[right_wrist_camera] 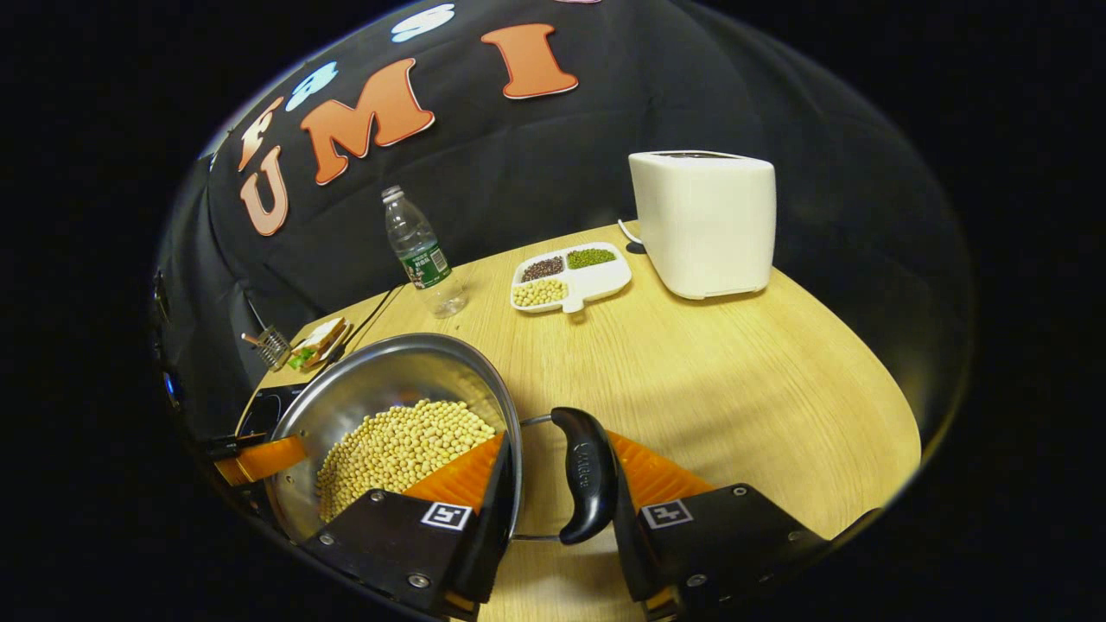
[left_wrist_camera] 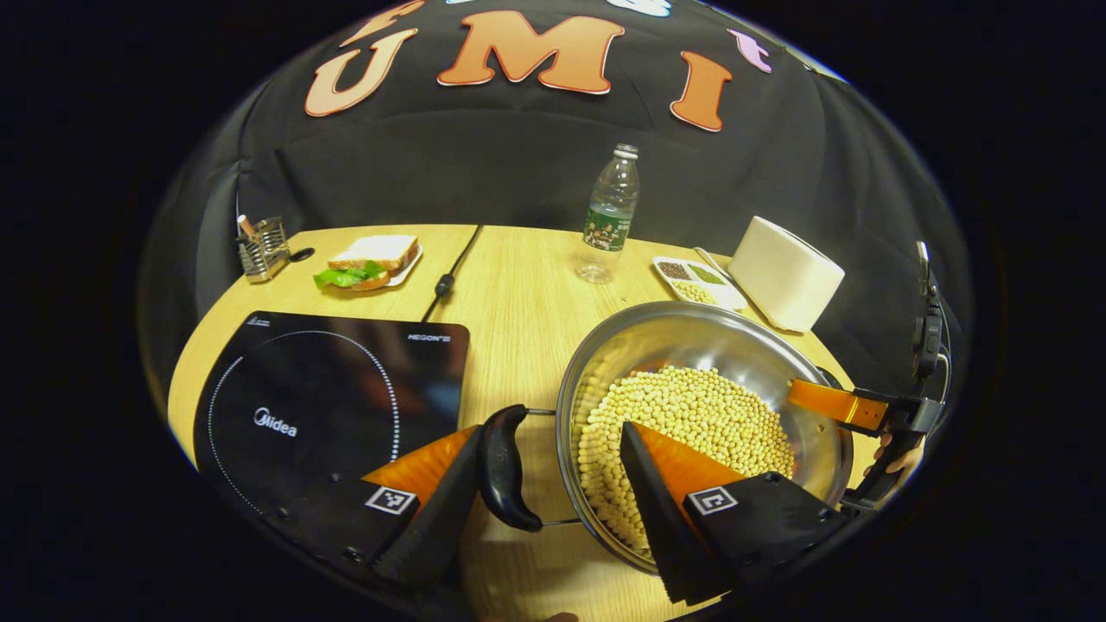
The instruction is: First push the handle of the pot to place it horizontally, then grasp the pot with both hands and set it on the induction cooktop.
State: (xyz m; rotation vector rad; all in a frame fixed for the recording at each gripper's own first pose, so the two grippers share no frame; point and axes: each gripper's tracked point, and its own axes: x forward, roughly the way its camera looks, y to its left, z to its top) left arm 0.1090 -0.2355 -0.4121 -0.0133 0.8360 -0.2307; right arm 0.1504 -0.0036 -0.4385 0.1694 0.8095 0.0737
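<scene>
Both grippers, left [left_wrist_camera: 553, 510] and right [right_wrist_camera: 553, 510], gape around the pot's [left_wrist_camera: 691, 345] side handles, gripping nothing; pot upright

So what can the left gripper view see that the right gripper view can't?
Left gripper view: the whole black top of the induction cooktop, and a hand at the pot's far side.

Right gripper view: the wide bare stretch of table to the right of the pot.

Both: the pot full of beans, the bottle, the divided tray, the sandwich and the white appliance. The left gripper straddles the left handle, and the right gripper straddles the right handle.
</scene>
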